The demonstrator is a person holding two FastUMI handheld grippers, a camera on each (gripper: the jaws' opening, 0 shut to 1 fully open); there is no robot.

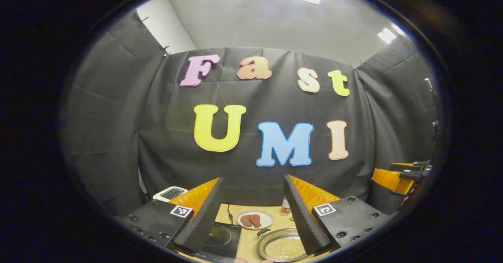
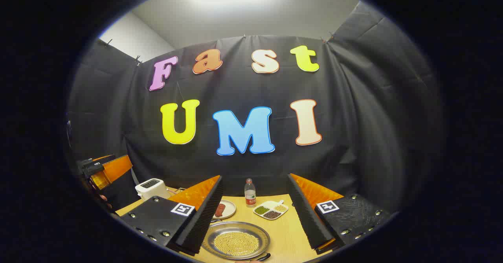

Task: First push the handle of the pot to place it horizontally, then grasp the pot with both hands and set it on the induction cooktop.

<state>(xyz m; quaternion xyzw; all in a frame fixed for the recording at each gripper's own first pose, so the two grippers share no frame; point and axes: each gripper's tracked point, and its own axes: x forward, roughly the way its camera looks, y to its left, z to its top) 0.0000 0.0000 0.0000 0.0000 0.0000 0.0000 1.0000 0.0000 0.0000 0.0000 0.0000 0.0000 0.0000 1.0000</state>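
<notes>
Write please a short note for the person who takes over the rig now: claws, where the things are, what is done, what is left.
Left claw: open, holds nothing, raised over the table.
Right claw: open, holds nothing, raised above the pot.
The pot, with yellowish beans inside, sits on the table, right of the induction cooktop, not on it.
Handle shows at the pot's near edge; its direction I cannot tell.
Done: nothing visible yet.
Left: push the handle horizontal, grasp the pot with both claws, set it on the cooktop.
</notes>
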